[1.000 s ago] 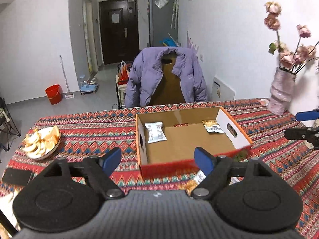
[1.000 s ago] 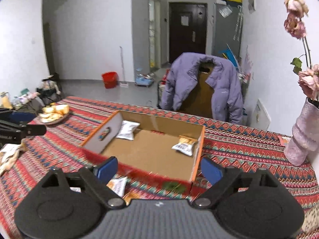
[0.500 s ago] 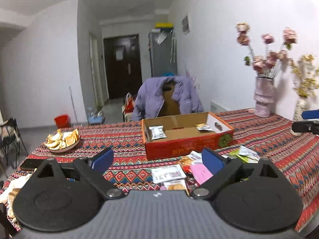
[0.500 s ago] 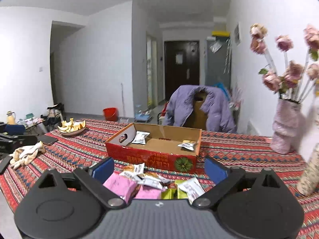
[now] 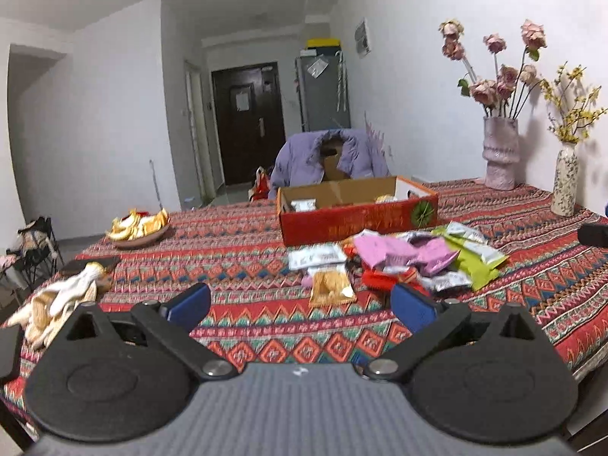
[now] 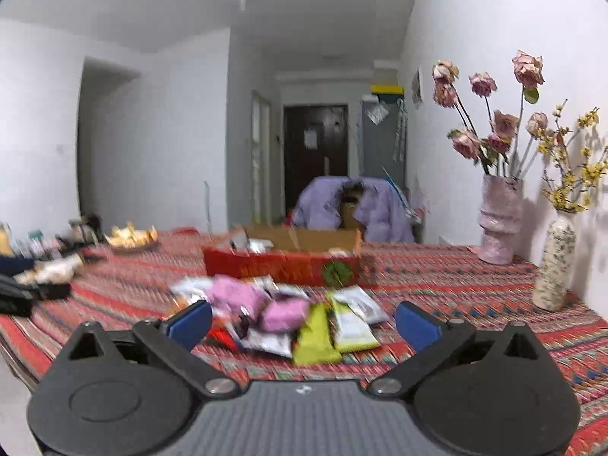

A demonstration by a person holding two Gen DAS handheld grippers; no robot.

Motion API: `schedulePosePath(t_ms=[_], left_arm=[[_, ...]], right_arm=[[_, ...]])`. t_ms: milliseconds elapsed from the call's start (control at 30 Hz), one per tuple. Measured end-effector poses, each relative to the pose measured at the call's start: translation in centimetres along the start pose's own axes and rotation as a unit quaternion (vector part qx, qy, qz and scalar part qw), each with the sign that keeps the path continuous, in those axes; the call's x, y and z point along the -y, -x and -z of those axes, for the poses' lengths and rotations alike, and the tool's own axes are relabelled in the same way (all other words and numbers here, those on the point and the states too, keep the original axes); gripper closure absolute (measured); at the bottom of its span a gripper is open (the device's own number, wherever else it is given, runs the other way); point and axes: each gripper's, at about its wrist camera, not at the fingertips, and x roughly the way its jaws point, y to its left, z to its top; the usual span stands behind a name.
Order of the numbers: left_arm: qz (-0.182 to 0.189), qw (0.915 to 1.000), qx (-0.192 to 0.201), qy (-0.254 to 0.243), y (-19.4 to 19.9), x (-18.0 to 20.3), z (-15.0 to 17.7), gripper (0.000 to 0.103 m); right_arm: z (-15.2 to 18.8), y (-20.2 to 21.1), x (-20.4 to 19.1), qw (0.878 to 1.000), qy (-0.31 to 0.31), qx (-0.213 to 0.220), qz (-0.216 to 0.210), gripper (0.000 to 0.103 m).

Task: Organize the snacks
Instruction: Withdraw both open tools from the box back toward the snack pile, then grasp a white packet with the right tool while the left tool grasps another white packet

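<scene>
Landmark: box (image 5: 357,212), a red open-topped carton on the patterned tablecloth (image 5: 247,266).
Box contents: a white packet (image 5: 303,204) lies inside at the box's left end; a yellow-toned packet (image 5: 383,198) shows at its right end.
Snack pile: pile (image 5: 395,262) of loose packets lies on the cloth just in front of the box, on the camera side, not inside it.
Pile items: pink packets (image 5: 383,249) in the middle; green packets (image 5: 475,262) at the pile's right edge; a white packet and a tan biscuit packet (image 5: 330,285) at its left edge, the tan one farthest from the box.
Left gripper: left gripper (image 5: 300,304) has its jaws opening, spread wide with nothing between the blue pads; it is held short of the pile, on the side away from the box.
Right gripper: right gripper (image 6: 304,321) has its jaws opening, spread wide and gripping nothing; the pile (image 6: 288,315) lies ahead between the pads but untouched, the box (image 6: 281,262) behind it.
Plate: plate (image 5: 138,228) of orange peel stands well to the left of the box.
Vases: a pink vase (image 5: 499,152) with roses and a speckled vase (image 5: 565,184) with yellow sprigs stand to the right of the box, by the wall.
Chair: chair (image 5: 330,159) draped with a purple jacket stands behind the box.
Image quality: the right wrist view is motion-blurred; packet print is unreadable.
</scene>
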Motion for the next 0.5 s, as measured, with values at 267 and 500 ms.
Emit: schedulePosePath(t_ms=[267,500], left_arm=[[-0.010,0.9985,-0.048,0.027,-2.8,-1.1,0.7,0.000],[-0.006,0.9950,-0.088,0.048,-8.6,-1.4,-0.5,0.000]], right_arm=[[2.0,-2.0,-1.3,0.998,0.060,-0.002,0.004,0.000],[1.3,-6.6,1.0,0.999,0.001,-0.047,-0.004,0.000]])
